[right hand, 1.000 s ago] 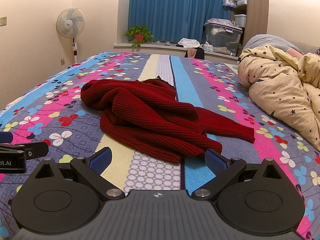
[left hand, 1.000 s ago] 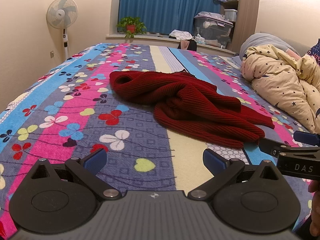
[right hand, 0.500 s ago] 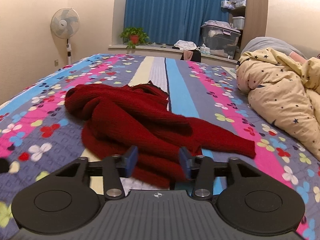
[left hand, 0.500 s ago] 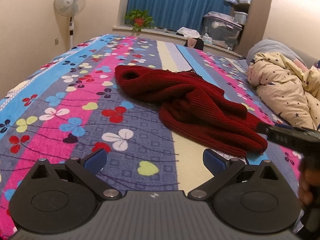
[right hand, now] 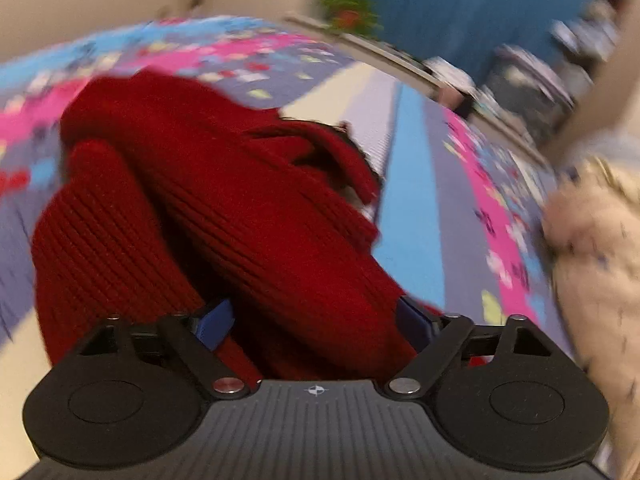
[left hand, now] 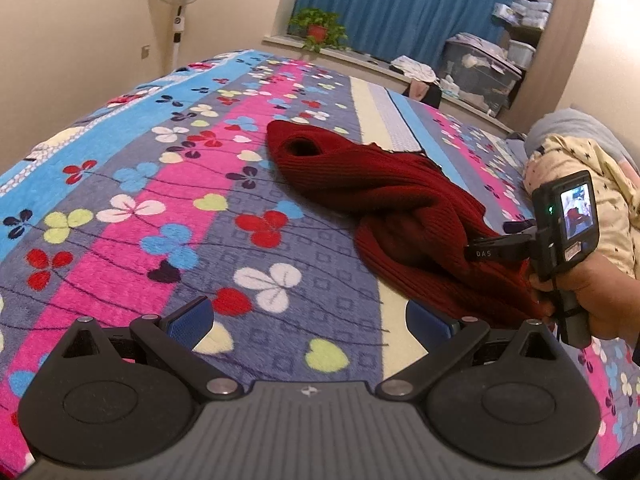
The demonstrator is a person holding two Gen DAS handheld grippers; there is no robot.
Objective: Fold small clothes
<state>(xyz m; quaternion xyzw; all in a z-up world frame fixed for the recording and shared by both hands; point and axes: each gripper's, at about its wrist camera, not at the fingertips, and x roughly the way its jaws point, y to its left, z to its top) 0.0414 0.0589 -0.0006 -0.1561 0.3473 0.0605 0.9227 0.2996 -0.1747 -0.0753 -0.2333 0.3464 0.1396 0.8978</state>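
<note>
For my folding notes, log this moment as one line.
garment: crumpled dark red ribbed knit sweater on flowered bedspread | right gripper: jaws just reopening, straddling sweater | left gripper: open, empty

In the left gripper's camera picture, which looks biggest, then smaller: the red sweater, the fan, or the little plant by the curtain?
1. Red sweater, biggest by far.
2. Fan, though its top is cut off.
3. Plant, smallest.

The sweater lies nearer the camera, so this is only how they look.
</note>
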